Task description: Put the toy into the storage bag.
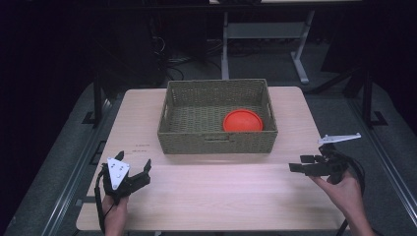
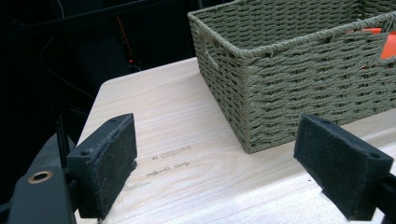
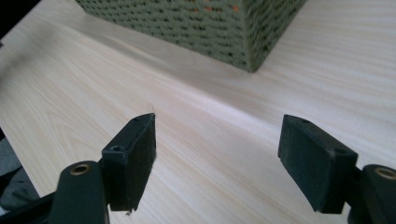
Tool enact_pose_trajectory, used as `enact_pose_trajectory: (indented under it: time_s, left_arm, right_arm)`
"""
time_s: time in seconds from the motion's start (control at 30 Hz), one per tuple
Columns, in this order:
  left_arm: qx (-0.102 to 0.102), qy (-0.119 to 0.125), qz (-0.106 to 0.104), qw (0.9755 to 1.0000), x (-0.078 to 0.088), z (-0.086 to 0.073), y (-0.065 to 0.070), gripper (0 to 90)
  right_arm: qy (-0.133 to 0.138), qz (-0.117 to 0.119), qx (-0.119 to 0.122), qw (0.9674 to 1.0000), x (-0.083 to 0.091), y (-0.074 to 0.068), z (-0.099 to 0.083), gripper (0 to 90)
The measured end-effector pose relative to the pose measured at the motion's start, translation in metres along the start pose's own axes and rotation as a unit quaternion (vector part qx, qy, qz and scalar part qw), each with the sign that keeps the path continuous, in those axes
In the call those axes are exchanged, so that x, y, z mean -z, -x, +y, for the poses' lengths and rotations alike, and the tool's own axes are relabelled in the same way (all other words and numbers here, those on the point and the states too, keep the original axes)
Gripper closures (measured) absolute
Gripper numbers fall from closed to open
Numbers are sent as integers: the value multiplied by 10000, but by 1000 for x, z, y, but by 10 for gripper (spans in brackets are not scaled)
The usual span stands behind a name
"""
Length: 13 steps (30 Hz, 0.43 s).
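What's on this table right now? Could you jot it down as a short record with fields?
surface: light wooden table
container: green woven basket, at the far middle of the table
inside container: orange plate, toward its right end
left gripper: fingers apart, nothing between them, near the table's left front
right gripper: fingers apart, nothing between them, near the table's right edge
contact: neither gripper touches the basket

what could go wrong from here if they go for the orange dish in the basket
The orange dish lies flat on the floor of the woven basket, close to its right wall, so jaws may catch the rim or wall. The basket looks light and could slide if bumped. Both the left gripper and the right gripper are open and empty.
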State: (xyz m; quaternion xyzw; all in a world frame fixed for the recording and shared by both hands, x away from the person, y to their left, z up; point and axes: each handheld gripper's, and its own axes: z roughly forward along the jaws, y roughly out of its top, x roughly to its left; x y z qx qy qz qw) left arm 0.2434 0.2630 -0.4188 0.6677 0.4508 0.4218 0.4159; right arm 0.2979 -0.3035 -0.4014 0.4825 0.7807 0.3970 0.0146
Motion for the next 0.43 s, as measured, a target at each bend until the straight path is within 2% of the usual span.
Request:
enact_pose_trajectory:
  time_s: [0.07, 0.2, 0.27, 0.33, 0.43]
  left_arm:
    - [-49, -40, 1, 10000, 1, 0, 0, 127]
    - [2, -14, 0, 10000, 0, 0, 0, 127]
    - [-53, -45, 14, 10000, 1, 0, 0, 127]
    - [16, -20, 30, 10000, 0, -1, 0, 127]
    - [29, -17, 56, 10000, 0, -1, -1, 127]
  right_arm:
    - [-19, -54, -17, 10000, 0, 0, -7, 268]
    - [-8, -37, -4, 10000, 1, 1, -21, 268]
    - [7, -22, -63, 10000, 1, 0, -28, 268]
    - [23, -79, -37, 10000, 2, -1, -35, 268]
    - [153, -142, -43, 9998, 4, -5, -46, 266]
